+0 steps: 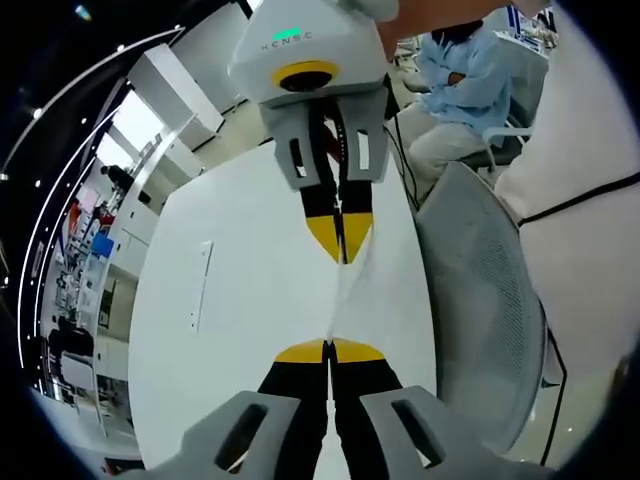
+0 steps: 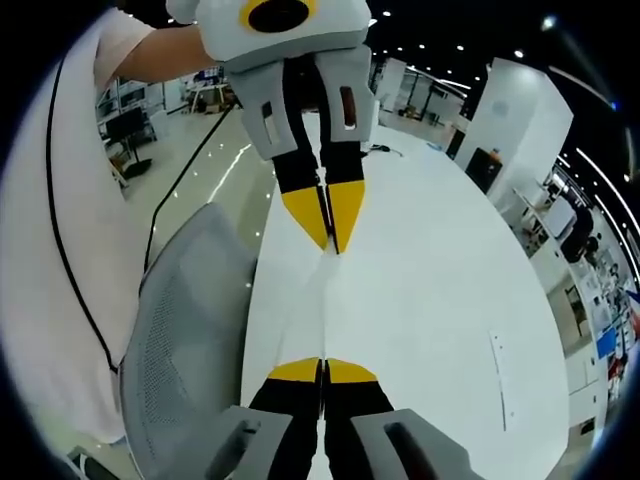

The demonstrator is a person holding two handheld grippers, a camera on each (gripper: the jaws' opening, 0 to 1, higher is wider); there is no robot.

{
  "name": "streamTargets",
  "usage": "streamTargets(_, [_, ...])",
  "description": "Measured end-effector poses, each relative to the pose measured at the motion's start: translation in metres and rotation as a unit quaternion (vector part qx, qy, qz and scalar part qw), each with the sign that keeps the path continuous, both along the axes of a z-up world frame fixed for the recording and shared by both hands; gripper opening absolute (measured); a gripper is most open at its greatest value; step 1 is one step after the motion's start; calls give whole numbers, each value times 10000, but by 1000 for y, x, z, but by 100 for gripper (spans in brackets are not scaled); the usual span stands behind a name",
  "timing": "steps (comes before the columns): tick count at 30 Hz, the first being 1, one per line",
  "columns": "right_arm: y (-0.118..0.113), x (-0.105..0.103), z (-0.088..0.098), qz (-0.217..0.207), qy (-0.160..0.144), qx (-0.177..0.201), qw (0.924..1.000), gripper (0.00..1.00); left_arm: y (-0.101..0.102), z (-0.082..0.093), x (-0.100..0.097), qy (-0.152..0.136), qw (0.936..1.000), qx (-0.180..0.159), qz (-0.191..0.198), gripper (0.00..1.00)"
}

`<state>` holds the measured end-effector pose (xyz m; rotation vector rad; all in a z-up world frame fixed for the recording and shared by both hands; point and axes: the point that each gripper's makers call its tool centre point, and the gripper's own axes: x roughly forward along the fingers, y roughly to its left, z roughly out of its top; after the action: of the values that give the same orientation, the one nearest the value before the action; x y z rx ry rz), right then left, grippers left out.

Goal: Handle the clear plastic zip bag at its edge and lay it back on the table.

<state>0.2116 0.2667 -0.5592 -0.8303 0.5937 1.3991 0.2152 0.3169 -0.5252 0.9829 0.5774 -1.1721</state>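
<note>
Left gripper view: the left tool [image 1: 329, 352] rises from the bottom with its yellow-tipped jaws pressed together on one edge of the clear zip bag [image 1: 340, 295], and the right tool [image 1: 340, 240] comes in from the top, its jaws likewise clenched on the opposite edge. The bag is nearly invisible (only a faint crease and sheen between the two sets of tips give it away), stretched taut in the air above the white tabletop [image 1: 250, 300]. In the right gripper view the same arrangement repeats: the right tool [image 2: 323, 372] at the bottom, the left tool [image 2: 328, 228] at the top, the bag [image 2: 325, 300] spanning the gap between them.

The bag's long axis runs straight from one tool to the other, so neither hand is nearer; each holds an end. The tabletop lies directly beneath it, with a grey mesh chair [image 1: 490, 310] just off its edge. My judgement is that laying it down calls for both tools to descend together, keeping the bag over the tabletop and away from the chair side.
</note>
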Motion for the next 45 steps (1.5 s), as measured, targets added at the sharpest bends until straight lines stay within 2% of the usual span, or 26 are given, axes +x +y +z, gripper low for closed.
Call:
streamTargets(14, [0,1,-2,7,-111,-103,9999,0,1,-4,0,-23,10000,2,-51,0])
streamTargets(22, [-2,2,-2,6,-152,-147,9998,0,-3,-1,-1,-7,9999,-126,-32,0])
streamTargets(35, [0,1,-2,-1,-154,-173,9997,0,-18,5,-8,129,9988,-463,-52,7])
streamTargets(45, [2,1,-1,-6,-165,-200,9997,0,-32,9,-15,167,9974,-677,-172,7])
